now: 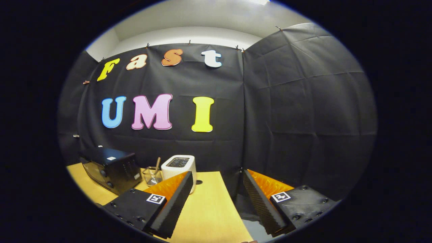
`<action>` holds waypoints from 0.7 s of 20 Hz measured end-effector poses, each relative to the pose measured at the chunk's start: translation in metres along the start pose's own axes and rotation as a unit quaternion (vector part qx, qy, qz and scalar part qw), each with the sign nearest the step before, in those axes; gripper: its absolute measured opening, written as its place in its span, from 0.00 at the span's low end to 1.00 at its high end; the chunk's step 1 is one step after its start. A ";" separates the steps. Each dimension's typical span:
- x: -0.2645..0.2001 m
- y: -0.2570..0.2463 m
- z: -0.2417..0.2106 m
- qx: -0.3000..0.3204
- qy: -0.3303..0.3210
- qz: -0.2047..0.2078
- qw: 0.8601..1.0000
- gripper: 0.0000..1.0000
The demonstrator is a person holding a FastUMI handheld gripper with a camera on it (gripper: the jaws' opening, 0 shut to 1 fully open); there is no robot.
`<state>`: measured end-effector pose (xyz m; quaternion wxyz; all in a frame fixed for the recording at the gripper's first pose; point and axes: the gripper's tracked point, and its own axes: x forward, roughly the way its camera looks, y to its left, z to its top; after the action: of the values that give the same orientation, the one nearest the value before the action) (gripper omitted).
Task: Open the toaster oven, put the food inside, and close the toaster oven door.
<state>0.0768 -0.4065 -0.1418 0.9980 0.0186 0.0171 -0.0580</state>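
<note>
- Gripper view: the gripper (pixel 218 176) is seen with its two fingers spread wide apart, and nothing is held between them.
- Between the fingers a light wooden tabletop (pixel 206 206) is seen, running away toward the black cloth wall (pixel 303 101) of the booth.
- The black box-shaped toaster oven (pixel 111 167) is found standing on the tabletop well ahead of the fingers and off to the left of the left finger, close to the wall. It is turned at an angle, and round knobs can be made out on the face that is seen. Whether its door is open or closed cannot be told from this angle.
- A white rounded pop-up toaster (pixel 179 167) with a dark slotted top is placed on the tabletop just beyond the tip of the left finger, partly covered by it.
- Between the toaster oven and the white toaster a small clear glass container (pixel 152 175) is set, with a brown wooden stick (pixel 157 164) leaning upright in it.
- The tabletop's right edge is seen between the fingers, so that the right finger hangs past it, over a darker, lower area.
</note>
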 end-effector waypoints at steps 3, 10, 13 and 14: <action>0.003 -0.022 -0.012 0.010 0.007 -0.011 1.000 0.98; 0.005 -0.035 -0.045 0.010 0.035 -0.003 0.999 0.98; 0.001 -0.007 -0.008 0.020 0.016 0.013 1.000 0.98; -0.001 0.010 0.011 0.021 0.002 0.027 0.999 0.98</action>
<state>0.0778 -0.3966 -0.1304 0.9986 0.0399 0.0169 -0.0317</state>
